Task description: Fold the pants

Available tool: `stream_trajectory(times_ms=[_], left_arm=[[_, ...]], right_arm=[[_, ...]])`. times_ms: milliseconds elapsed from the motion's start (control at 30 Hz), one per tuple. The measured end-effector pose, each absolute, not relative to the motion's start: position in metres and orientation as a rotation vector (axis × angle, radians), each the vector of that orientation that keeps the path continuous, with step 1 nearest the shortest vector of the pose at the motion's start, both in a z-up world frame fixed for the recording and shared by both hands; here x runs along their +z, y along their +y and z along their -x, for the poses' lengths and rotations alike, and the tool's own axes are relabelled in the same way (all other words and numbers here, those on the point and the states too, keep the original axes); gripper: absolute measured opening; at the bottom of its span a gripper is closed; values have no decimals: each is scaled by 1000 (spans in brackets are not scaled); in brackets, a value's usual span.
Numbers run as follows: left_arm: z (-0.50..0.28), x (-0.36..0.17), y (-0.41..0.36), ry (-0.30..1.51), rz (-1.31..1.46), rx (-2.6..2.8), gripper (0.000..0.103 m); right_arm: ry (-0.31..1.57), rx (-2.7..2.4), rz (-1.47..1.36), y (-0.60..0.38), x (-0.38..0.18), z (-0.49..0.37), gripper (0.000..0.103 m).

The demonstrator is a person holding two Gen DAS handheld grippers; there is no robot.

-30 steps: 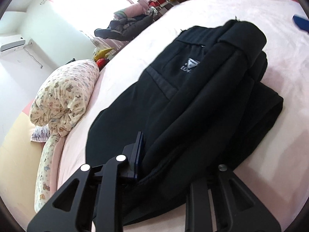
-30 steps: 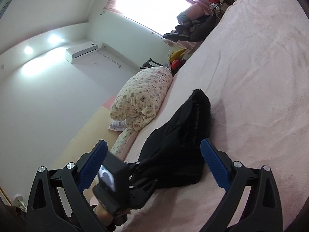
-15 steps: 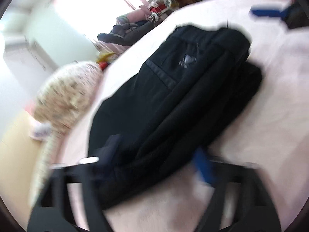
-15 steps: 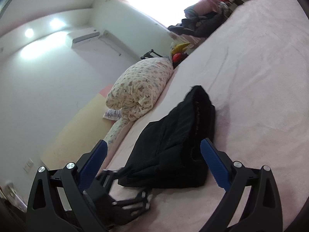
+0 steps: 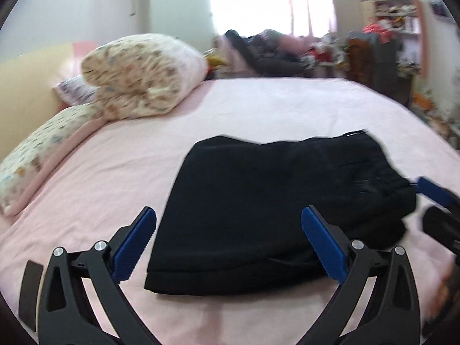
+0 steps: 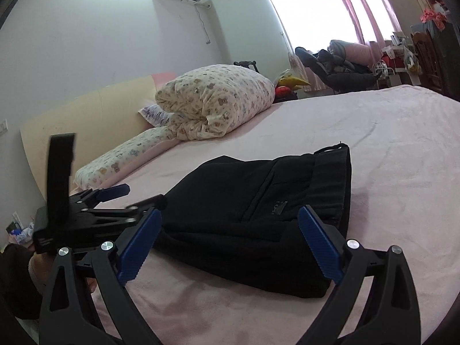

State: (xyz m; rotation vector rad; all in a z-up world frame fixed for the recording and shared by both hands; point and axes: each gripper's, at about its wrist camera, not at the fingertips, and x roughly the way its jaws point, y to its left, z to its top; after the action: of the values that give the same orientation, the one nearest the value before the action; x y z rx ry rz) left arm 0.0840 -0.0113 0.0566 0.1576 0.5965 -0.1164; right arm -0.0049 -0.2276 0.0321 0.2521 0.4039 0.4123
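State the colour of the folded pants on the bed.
Black pants, clearest in the right wrist view, on the pink bed.

My left gripper [image 5: 228, 238] has two black plastic arms with long triangular cut-outs, each ending in a blue ribbed pad [image 5: 134, 244]. Two round silver screws sit on each arm near the pad. A flat black tab sticks out at its outer left edge.

My right gripper [image 6: 227, 243] is built the same way: black skeleton arms, blue toothed pads [image 6: 320, 245], paired silver screw heads.

Seen from the right camera, my left gripper [image 6: 115, 198] shows a boxy black body, small screws along its linkage bars and a black strap [image 6: 60, 172] standing up from it. A dark sleeve [image 6: 14, 281] covers the wrist beneath it.
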Motion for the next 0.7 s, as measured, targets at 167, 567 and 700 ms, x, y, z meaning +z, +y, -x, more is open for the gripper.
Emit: stream_trajectory(times_ms=[167, 567, 700], left_arm=[[-93, 41, -9, 653, -159, -66, 101], [-105, 1, -3, 819, -97, -85, 101], [-103, 2, -2, 822, -96, -90, 101]], right_arm=[[461, 374, -237, -225, 26, 2, 98], [671, 310, -146, -210, -1, -21, 101], [685, 314, -137, -209, -4, -21, 102]])
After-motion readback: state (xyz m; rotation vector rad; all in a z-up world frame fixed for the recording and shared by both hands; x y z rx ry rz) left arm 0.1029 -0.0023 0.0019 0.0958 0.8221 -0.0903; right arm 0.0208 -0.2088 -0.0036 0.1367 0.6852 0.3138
